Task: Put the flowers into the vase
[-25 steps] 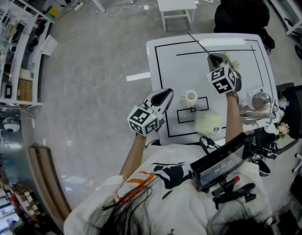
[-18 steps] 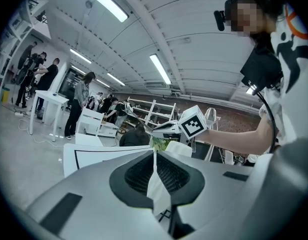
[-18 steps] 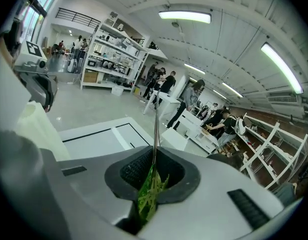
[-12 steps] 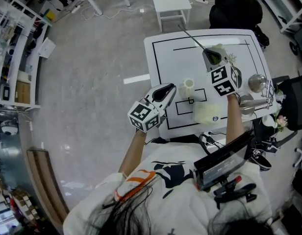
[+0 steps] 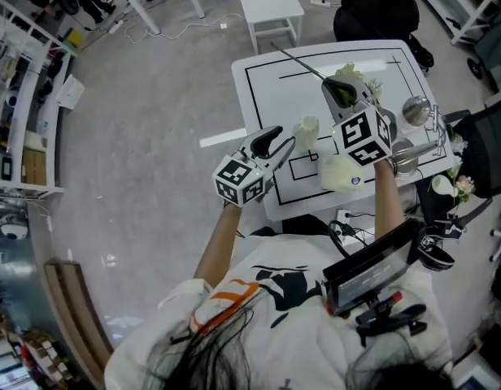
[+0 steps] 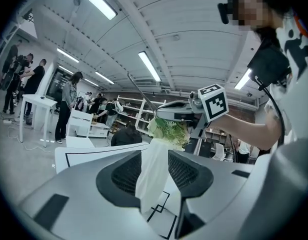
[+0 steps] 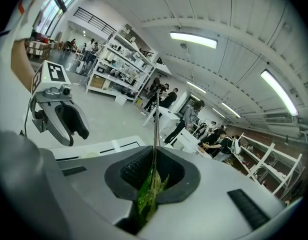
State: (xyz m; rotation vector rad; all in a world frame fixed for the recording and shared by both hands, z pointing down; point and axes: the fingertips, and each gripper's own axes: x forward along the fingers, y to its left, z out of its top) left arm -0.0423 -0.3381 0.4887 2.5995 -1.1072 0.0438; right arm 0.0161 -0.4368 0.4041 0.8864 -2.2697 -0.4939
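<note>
A tall cream vase (image 5: 307,128) stands on the white table (image 5: 263,96), near its front edge. My left gripper (image 5: 285,142) is right beside it on the left. Its jaws have just been opening. In the left gripper view the vase (image 6: 153,171) shows in the gap of the left gripper (image 6: 155,160), and the pads do not press on it. My right gripper (image 5: 338,89) hangs above the table behind the vase, shut on a flower (image 5: 354,77). The bare stem (image 5: 298,58) points away to the far left. Green leaves (image 7: 149,191) sit in the right gripper (image 7: 153,170).
A pale round pack (image 5: 341,173) lies on the table in front of the vase. A shiny metal bowl (image 5: 415,110) and a wire rack (image 5: 417,149) sit at the right edge. A white stool (image 5: 271,6) and a seated person (image 5: 372,10) are beyond the table.
My right gripper has risen with the flower and come nearer to the vase. The left gripper's jaws have opened and it has edged closer to the vase.
</note>
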